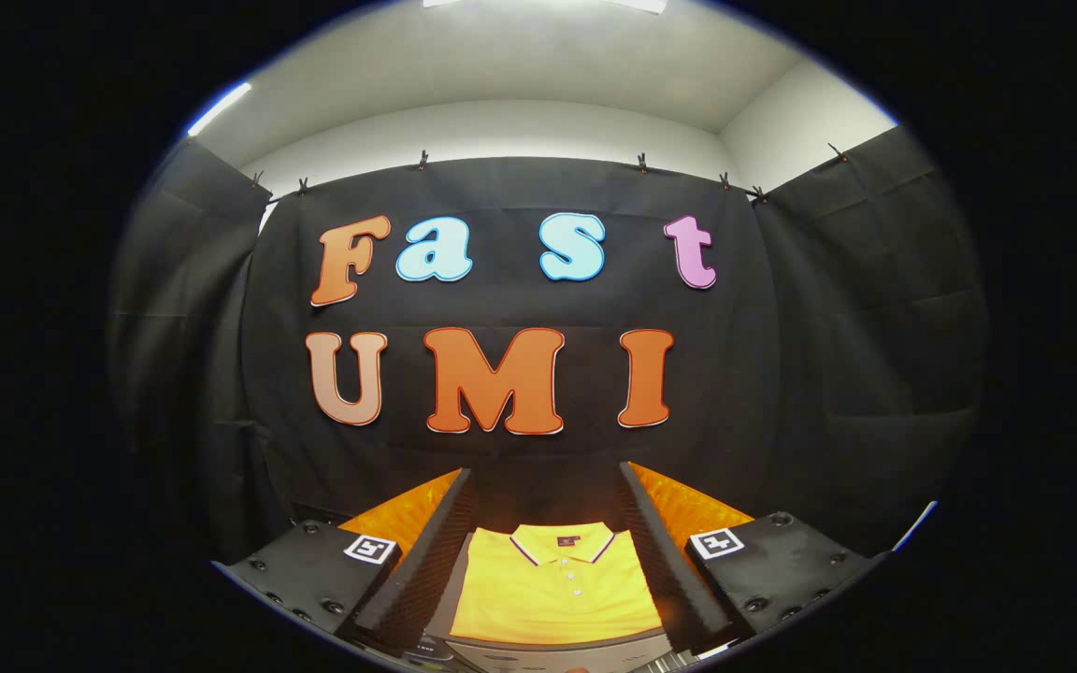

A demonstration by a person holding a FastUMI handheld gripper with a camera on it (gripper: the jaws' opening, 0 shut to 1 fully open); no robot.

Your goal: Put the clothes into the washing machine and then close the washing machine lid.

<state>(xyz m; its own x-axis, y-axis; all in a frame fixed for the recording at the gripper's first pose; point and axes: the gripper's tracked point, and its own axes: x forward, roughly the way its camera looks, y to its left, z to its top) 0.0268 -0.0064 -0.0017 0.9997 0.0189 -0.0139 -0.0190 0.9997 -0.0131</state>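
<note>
A folded yellow polo shirt [552,589] with a dark-striped collar lies flat on a grey surface [557,652], seen between and just beyond my two fingers. My gripper [548,509] is open, its dark ribbed fingers [426,561] spread wide on either side of the shirt and apart from it. Nothing is held between them.
The booth's black cloth wall [520,308] hangs close behind the shirt. A white wall and ceiling [538,84] rise above it. Black cloth also closes off the left and right sides.
</note>
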